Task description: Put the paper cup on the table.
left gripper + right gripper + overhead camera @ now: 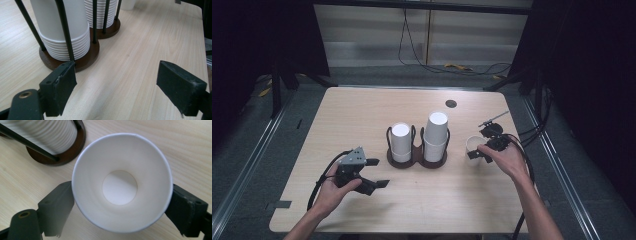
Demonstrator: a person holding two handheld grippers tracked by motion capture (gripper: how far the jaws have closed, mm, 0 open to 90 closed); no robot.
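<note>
A dark wooden cup holder (417, 161) with black wire posts stands mid-table, carrying two stacks of white paper cups, a shorter one (401, 140) and a taller one (436, 132). To its right a single white paper cup (472, 145) stands mouth up on the table. My right gripper (478, 144) is over it, open, with one jaw on each side of the cup (120, 182), whose wall is round and not squeezed. My left gripper (379, 173) rests open in front of the holder's left side, with nothing between its jaws (116, 85). The nearer stack (65, 32) and the holder base (87, 58) lie just ahead of it.
A round black grommet (451, 103) sits in the table (362, 115) near its far edge. Cables trail off the right side and across the floor behind. Bare wood lies in front of the holder and along the table's left half.
</note>
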